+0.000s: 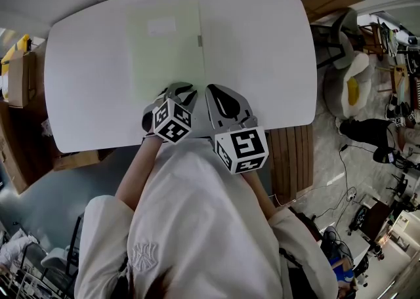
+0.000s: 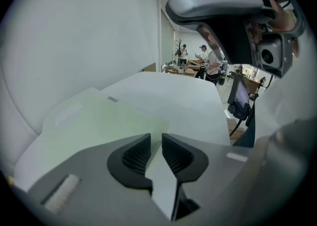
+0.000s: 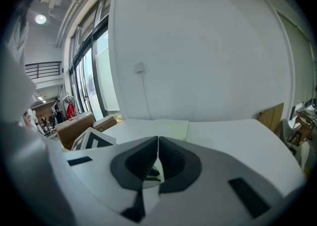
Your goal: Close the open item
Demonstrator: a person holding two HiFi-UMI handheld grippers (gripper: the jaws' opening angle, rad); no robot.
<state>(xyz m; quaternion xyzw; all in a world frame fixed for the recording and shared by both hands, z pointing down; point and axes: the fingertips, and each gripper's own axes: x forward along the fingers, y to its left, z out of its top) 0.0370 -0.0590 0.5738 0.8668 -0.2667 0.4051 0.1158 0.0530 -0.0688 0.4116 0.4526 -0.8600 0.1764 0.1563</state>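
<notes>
A pale green flat folder [image 1: 167, 48] lies shut on the white table [image 1: 262, 42], with a small clasp [image 1: 199, 40] on its right edge and a white label [image 1: 161, 26] near the far end. Both grippers hover side by side over the table's near edge, just short of the folder. My left gripper [image 1: 178, 88] points at the folder's near edge [image 2: 99, 118]; its jaws [image 2: 156, 143] stand a narrow gap apart with nothing between them. My right gripper [image 1: 216, 91] has its pads together [image 3: 158, 143], holding nothing. The folder [image 3: 171, 127] shows ahead of it.
Cardboard boxes [image 1: 20, 78] stand on the floor at the left of the table. A wooden slatted stand [image 1: 292, 160] sits by the near right corner. A chair [image 1: 348, 75] and loose gear crowd the floor on the right. People stand far off [image 2: 203, 61].
</notes>
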